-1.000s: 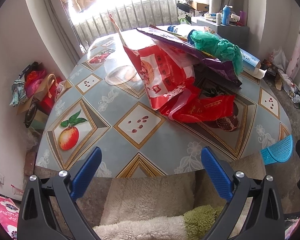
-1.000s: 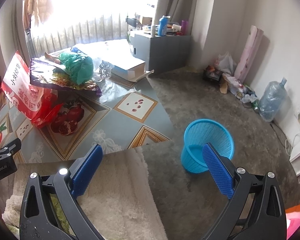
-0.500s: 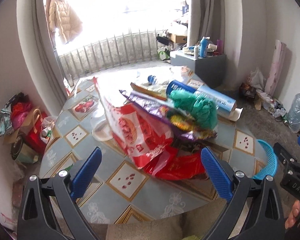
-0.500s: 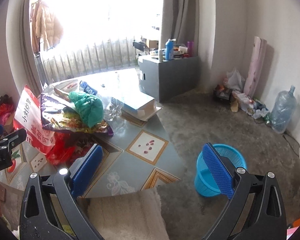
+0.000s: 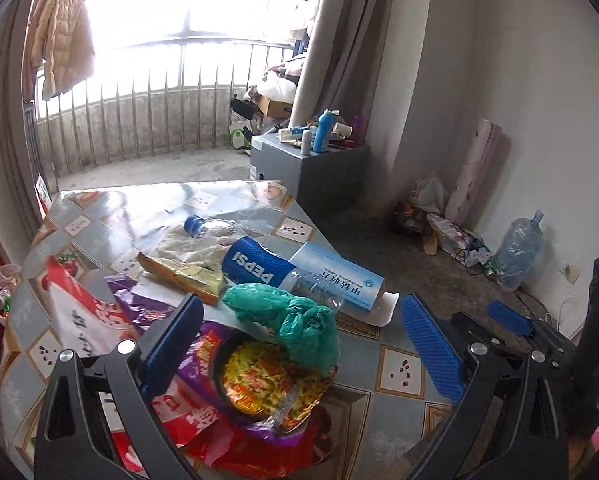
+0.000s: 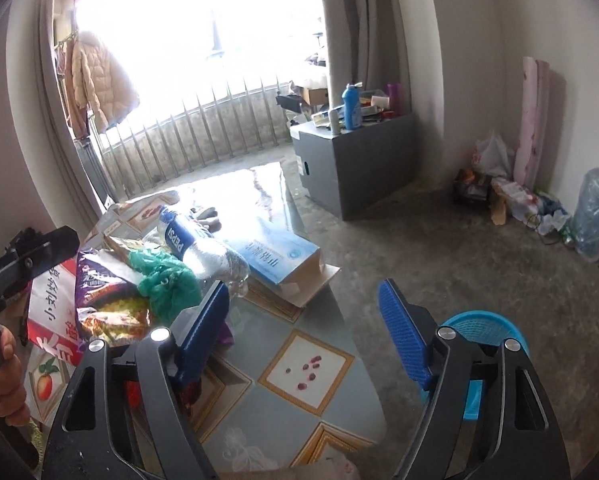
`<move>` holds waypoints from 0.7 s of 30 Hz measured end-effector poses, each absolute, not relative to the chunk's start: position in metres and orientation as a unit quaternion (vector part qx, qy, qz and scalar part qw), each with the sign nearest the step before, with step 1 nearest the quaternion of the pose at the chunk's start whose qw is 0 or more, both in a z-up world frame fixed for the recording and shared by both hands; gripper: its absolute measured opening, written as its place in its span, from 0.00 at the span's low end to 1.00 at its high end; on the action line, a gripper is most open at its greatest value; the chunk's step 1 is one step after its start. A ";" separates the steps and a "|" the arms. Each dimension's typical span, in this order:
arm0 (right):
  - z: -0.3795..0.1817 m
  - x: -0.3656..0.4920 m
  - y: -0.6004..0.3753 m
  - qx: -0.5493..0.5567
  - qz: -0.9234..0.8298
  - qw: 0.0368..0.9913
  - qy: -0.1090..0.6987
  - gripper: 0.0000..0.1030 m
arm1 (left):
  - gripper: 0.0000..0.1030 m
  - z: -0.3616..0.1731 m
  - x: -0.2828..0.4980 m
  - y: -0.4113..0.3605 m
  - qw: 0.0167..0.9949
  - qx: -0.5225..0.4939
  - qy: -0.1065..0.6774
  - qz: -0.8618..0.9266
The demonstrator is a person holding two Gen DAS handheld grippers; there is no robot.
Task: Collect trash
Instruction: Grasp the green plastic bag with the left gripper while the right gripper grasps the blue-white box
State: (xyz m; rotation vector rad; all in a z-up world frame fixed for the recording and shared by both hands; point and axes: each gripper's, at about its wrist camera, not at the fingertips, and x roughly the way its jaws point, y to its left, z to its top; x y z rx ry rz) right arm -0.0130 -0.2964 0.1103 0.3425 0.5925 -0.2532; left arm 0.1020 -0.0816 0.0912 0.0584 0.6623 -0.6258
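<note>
Both grippers have risen over the table (image 5: pixel 395 364), jaws spread and empty; the left gripper (image 5: pixel 299 344) should drop squarely around the green bag (image 5: pixel 299 324) before clamping, the right gripper (image 6: pixel 303 328) idle.

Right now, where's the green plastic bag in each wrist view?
Left wrist: green plastic bag sits centre, between the open jaws, on top of the noodle wrapper.
Right wrist: left of centre, just beyond the left jaw.
Shared landmark: the Pepsi bottle lying right behind it.

The left claw (image 5: pixel 299 344) gapes wide above a green plastic bag (image 5: pixel 299 322), noodle packet (image 5: pixel 267 380) and Pepsi bottle (image 5: pixel 267 270) on the desk (image 5: pixel 395 372).
</note>
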 end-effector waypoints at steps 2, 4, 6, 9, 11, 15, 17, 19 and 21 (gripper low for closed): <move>0.103 0.003 -0.310 0.193 -0.109 0.928 0.300 0.62 | 0.88 0.082 0.113 -0.093 0.889 0.027 0.341 -0.303; 0.095 0.018 -0.321 0.217 -0.096 0.921 0.308 0.59 | 0.83 0.072 0.123 -0.104 0.884 0.029 0.361 -0.297; 0.085 0.034 -0.332 0.240 -0.081 0.912 0.322 0.55 | 0.74 0.061 0.135 -0.111 0.878 0.031 0.380 -0.288; 0.071 0.053 -0.345 0.277 -0.056 0.896 0.342 0.49 | 0.66 0.044 0.148 -0.116 0.869 0.025 0.409 -0.278; 0.061 0.062 -0.350 0.315 -0.028 0.880 0.354 0.45 | 0.63 0.039 0.153 -0.113 0.863 0.014 0.423 -0.274; 0.045 0.077 -0.355 0.373 0.021 0.851 0.369 0.38 | 0.60 0.031 0.161 -0.107 0.854 -0.005 0.447 -0.268; 0.042 0.084 -0.359 0.402 0.044 0.835 0.374 0.36 | 0.58 0.027 0.164 -0.105 0.845 -0.015 0.462 -0.267; 0.038 0.088 -0.362 0.423 0.057 0.820 0.381 0.32 | 0.55 0.025 0.164 -0.103 0.841 -0.018 0.471 -0.266; 0.034 0.093 -0.363 0.431 0.057 0.813 0.387 0.30 | 0.52 0.024 0.163 -0.102 0.838 -0.017 0.475 -0.266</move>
